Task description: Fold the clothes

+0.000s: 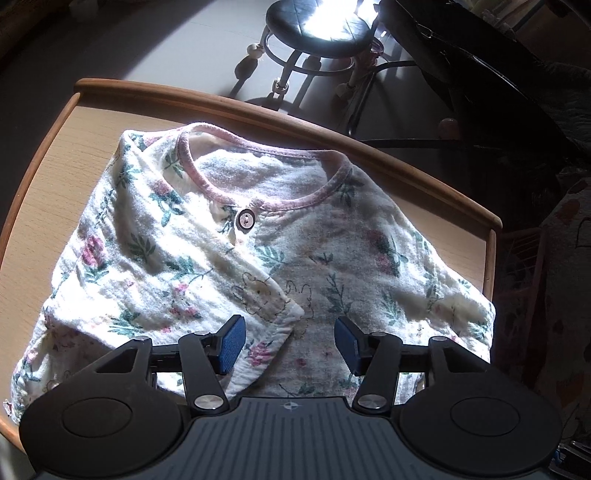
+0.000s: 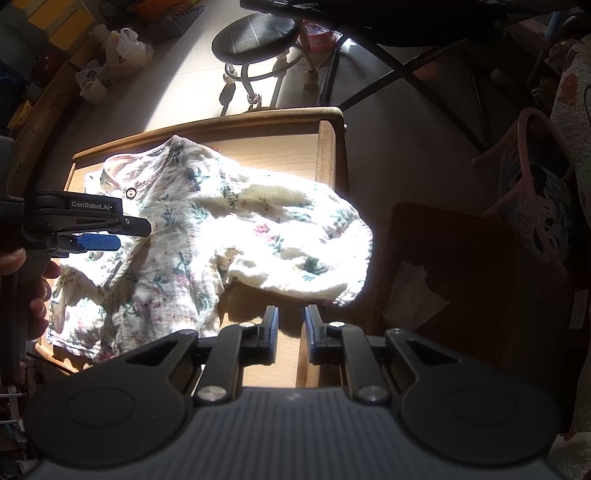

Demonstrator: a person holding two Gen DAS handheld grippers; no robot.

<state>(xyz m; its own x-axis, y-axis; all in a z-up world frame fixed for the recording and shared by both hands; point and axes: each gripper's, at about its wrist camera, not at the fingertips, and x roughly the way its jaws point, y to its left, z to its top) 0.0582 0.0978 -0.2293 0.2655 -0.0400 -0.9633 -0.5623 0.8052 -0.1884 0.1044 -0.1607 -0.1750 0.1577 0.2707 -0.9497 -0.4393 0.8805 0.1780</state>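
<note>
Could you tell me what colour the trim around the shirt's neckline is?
Pink, on the neckline trim of the floral shirt; clearest in the left wrist view.

One floral shirt [image 1: 236,251] with one button [image 1: 245,220]; one wooden table [image 1: 55,155]; one round stool [image 1: 317,29]; two grippers [image 1: 290,341] [image 2: 291,328]

Floral shirt [image 1: 229,258] spread across the table [image 1: 48,177], collar toward far edge, left tongs [image 1: 290,341] parted above hem

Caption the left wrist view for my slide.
Open left gripper above a floral top spread on a wooden table.
</note>
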